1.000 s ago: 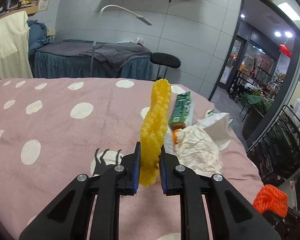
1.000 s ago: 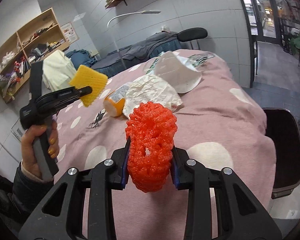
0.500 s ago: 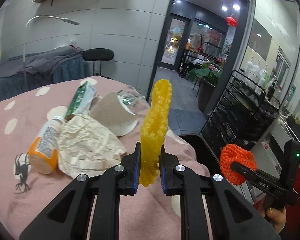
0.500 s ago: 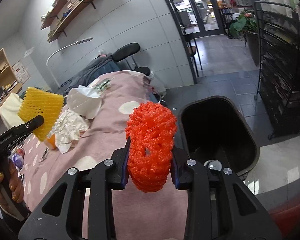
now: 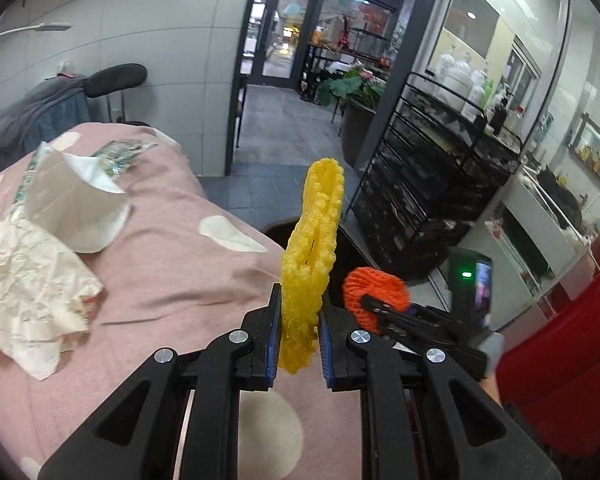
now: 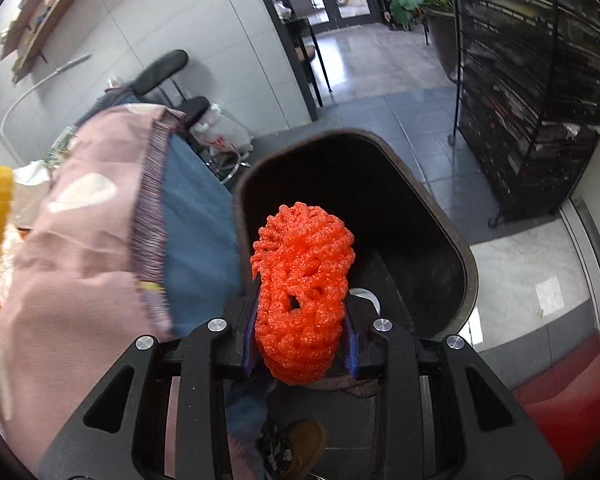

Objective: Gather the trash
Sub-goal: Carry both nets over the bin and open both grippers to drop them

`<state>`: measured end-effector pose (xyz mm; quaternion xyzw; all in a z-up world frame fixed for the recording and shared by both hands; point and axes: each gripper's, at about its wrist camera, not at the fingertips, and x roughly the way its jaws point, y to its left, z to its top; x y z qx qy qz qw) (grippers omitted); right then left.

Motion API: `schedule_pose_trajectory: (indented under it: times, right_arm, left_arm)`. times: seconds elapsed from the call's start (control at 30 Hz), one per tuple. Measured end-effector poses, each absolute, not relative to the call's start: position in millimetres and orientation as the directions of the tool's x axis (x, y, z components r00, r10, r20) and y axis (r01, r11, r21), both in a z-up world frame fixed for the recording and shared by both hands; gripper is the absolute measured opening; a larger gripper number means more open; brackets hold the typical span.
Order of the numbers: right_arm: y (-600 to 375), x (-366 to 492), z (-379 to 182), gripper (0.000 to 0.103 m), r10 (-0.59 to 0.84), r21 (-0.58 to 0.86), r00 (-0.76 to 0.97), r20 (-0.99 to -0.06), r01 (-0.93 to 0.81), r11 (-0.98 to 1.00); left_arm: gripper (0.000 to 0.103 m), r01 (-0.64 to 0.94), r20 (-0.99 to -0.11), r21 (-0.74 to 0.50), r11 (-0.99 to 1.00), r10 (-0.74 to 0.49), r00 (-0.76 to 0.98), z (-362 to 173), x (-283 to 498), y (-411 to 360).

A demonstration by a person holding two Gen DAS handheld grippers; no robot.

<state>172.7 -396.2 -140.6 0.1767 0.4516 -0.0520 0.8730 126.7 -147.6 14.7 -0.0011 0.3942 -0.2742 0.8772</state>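
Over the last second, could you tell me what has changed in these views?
Both grippers swung from over the bed toward the black bin; the right gripper now holds the orange foam net over its opening. Nothing released: the left gripper still clamps the yellow foam net. Bed litter unmoved.

Black bin (image 6: pixel 452 240) mouth gapes unobstructed (bed edge (image 6: pixel 187 232) alongside).

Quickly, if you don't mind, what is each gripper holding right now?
Left gripper: shut on the yellow foam net.
Right gripper: shut on the orange foam net.
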Motion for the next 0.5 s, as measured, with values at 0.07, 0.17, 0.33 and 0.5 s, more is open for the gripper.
schedule_pose_trajectory:
  times: [0.07,0.17,0.33,0.5]
  right_arm:
    - [-401,177,-154,0.049,0.070,0.268,0.573,-0.817,0.269,0.925]
    - [-408,174,-167,0.070,0.077,0.295,0.567,-0.820,0.303,0.906]
    - [-412,156,-165,0.070,0.069,0.298,0.580,-0.812,0.309,0.903]
    - [-425,137,-159,0.070,0.030,0.284,0.589,-0.808,0.345,0.894]
  left_arm:
    - [0.016,0.488,-0.702,-0.234,0.841,-0.493,0.514,11,130,-156]
    - [0.016,0.498,-0.724,-0.244,0.832,-0.498,0.478,4,136,-168]
    - [0.016,0.506,-0.761,-0.239,0.829,-0.484,0.432,-10,147,-189]
    - [0.016,0.528,-0.800,-0.223,0.820,-0.463,0.381,-22,158,-218]
